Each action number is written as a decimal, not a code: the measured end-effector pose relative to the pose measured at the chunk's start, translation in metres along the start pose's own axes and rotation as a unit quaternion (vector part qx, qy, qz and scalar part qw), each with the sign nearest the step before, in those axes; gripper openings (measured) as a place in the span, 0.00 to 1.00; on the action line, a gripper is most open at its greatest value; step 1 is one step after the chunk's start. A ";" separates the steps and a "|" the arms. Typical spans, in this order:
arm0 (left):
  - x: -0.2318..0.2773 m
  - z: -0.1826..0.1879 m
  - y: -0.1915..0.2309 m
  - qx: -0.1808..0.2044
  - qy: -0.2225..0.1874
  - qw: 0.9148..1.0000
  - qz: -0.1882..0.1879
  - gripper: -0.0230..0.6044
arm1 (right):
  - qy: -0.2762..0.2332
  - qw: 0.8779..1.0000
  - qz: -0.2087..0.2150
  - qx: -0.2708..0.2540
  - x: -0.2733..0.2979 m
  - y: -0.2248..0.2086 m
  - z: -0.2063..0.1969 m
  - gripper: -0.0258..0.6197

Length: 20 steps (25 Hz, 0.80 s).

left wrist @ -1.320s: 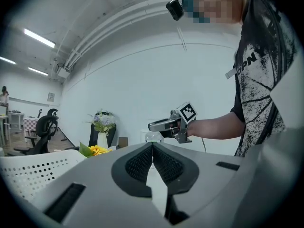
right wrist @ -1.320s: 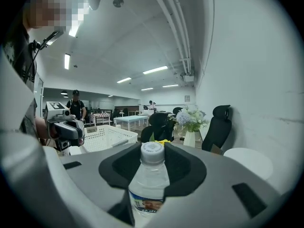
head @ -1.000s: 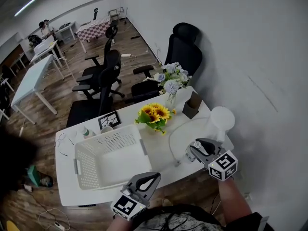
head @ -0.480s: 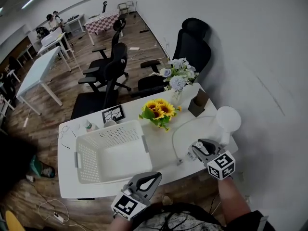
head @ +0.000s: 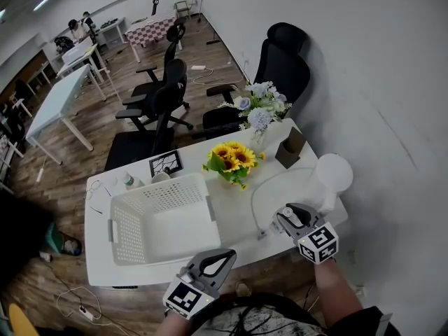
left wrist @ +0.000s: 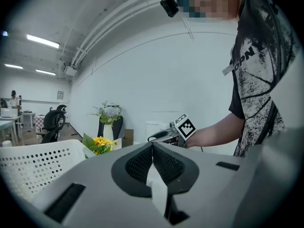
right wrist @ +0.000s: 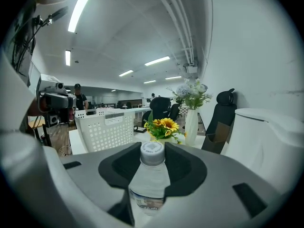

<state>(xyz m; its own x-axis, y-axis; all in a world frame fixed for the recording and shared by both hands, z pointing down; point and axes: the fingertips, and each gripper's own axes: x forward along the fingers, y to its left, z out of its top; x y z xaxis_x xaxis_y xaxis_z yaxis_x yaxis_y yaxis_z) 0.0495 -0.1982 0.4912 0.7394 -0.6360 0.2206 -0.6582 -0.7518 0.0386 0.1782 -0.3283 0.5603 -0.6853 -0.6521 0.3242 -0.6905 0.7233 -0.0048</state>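
from the head view we've got the left gripper [head: 222, 259] down at the near edge of the table [head: 238, 212], just in front of the white basket [head: 157, 219], and the right gripper [head: 283, 217] over the near right corner, close to a white round container [head: 332, 173]. over to the left gripper view, and its jaws meet at the tips with nothing caught between them, sunflowers [left wrist: 97, 144] off to the left. in the right gripper view the jaws are clamped on a clear water bottle [right wrist: 151, 177], upright, white cap on top.
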 end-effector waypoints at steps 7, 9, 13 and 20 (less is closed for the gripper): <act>-0.001 0.007 0.002 -0.014 -0.006 1.000 0.001 0.05 | 0.000 1.000 0.000 -0.013 -0.003 0.003 -0.001 0.29; -0.001 0.007 0.005 -0.009 -0.002 1.000 0.005 0.05 | 0.000 1.000 0.000 -0.013 -0.002 0.002 -0.001 0.29; 0.001 0.009 0.004 0.001 -0.002 1.000 0.004 0.05 | 0.004 1.000 0.003 -0.003 -0.001 0.002 -0.002 0.29; 0.004 0.014 0.001 0.016 -0.004 1.000 0.000 0.05 | 0.015 1.000 0.008 -0.005 -0.001 0.003 -0.001 0.30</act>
<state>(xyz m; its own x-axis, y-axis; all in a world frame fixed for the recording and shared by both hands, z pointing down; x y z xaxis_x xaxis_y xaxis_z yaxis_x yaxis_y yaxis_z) 0.0542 -0.2037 0.4785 0.7404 -0.6374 0.2134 -0.6537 -0.7567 0.0076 0.1774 -0.3254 0.5612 -0.6890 -0.6335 0.3521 -0.6768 0.7361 -0.0001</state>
